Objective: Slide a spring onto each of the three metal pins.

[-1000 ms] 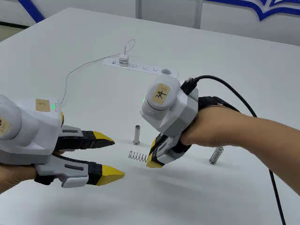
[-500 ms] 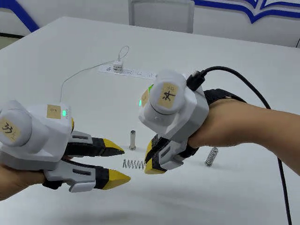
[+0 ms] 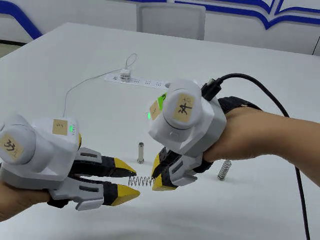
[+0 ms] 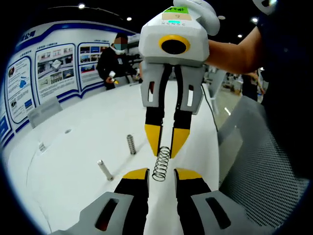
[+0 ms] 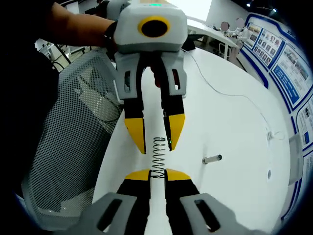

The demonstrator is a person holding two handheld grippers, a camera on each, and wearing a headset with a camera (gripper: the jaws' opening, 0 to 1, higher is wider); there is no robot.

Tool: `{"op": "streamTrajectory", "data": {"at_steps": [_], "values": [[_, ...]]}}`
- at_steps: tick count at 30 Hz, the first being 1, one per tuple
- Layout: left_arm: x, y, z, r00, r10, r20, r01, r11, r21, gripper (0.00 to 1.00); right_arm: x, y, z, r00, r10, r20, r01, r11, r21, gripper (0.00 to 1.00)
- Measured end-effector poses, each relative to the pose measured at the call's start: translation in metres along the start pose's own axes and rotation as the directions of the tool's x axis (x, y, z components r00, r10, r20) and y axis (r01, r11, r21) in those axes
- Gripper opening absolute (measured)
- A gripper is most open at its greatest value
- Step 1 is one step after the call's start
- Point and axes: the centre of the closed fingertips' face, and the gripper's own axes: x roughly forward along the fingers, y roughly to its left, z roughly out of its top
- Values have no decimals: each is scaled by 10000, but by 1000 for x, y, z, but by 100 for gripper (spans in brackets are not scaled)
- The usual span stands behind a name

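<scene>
White worktop [image 3: 60, 75] is spreading out under us, with a power strip [image 3: 142, 80] lying toward 12 o'clock. We are working a thin wire spring [image 3: 141, 181], which is stretching level between the two tools, low over the surface. We are judging it light, soft and quick to bend or flick away, so we are favouring a hold on the end coils, leaving the bore free. Our right tool [image 3: 158, 178] is pinching one end, its jaws nearly together. Our left tool [image 3: 134, 182] is standing part open, its jaws straddling the other end; we cannot tell whether they are touching it. A bare metal pin [image 3: 140, 152] is standing upright at 12 o'clock from the spring. At 3 o'clock of the right tool, a second spring [image 3: 224, 170] is standing, seemingly already on its pin.
</scene>
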Motion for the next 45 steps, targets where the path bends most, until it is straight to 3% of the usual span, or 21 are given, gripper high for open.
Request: {"op": "streamTrajectory", "data": {"at_steps": [16,23,35,45], "values": [[3,-5,0,9995,-328,40,327,9994,125,11,2,5,-2,9999,91,101,-90,9999,-72,12],[2,-7,1,9991,-421,65,420,9990,137,11,3,5,-3,9998,180,125,-182,9996,216,12],[0,-10,14,9980,-456,434,450,9989,151,11,5,7,-6,9994,308,127,-312,9992,255,13],[2,-9,11,9985,-366,395,363,9993,101,11,-4,6,0,9995,196,246,-204,9992,331,12]]}}
